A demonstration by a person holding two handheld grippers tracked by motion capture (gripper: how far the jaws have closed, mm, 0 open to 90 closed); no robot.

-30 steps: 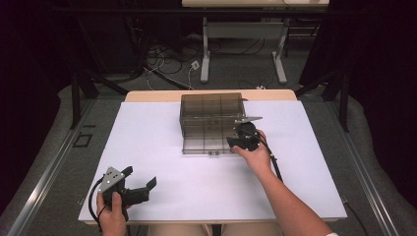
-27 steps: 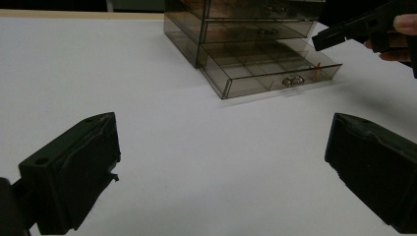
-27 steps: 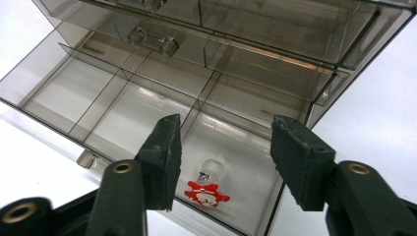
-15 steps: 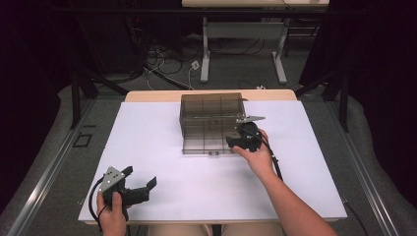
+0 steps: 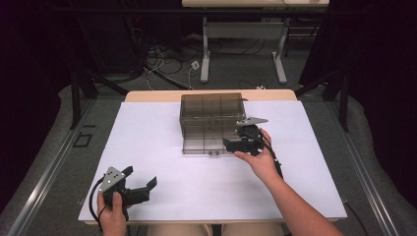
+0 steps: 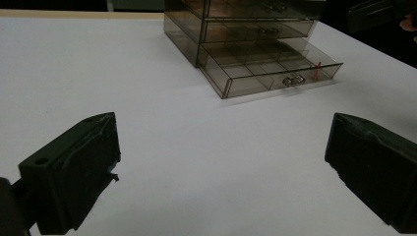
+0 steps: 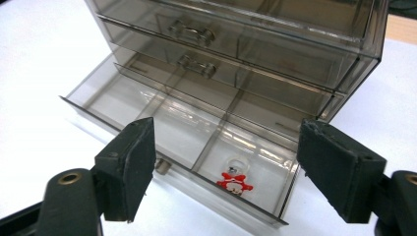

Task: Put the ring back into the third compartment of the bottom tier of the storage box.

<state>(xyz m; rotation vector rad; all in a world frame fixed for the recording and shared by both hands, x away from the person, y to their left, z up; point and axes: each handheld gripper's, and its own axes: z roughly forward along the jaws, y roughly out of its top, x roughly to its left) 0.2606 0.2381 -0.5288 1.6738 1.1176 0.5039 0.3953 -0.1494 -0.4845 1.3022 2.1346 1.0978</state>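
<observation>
Covering most of the desk [image 5: 162,147] is a white sheet, on which a smoky clear drawer cabinet [image 5: 211,110] stands with its bottom drawer [image 7: 162,123] pulled out. Reaching forward, the right forearm holds the right tongs [image 5: 235,145] wide open and empty over that drawer's right end, above a small red-and-white charm [image 7: 235,181]. Near the desk's front left corner, the left tongs [image 5: 147,189] gape empty.

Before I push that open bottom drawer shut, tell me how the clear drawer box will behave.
The drawer box looks like thin smoky plastic, so probably light; a push on the open bottom drawer may slide the whole box on the smooth white table rather than close it. The small red-and-white charm lying loose in one compartment would likely skid or rattle.
</observation>
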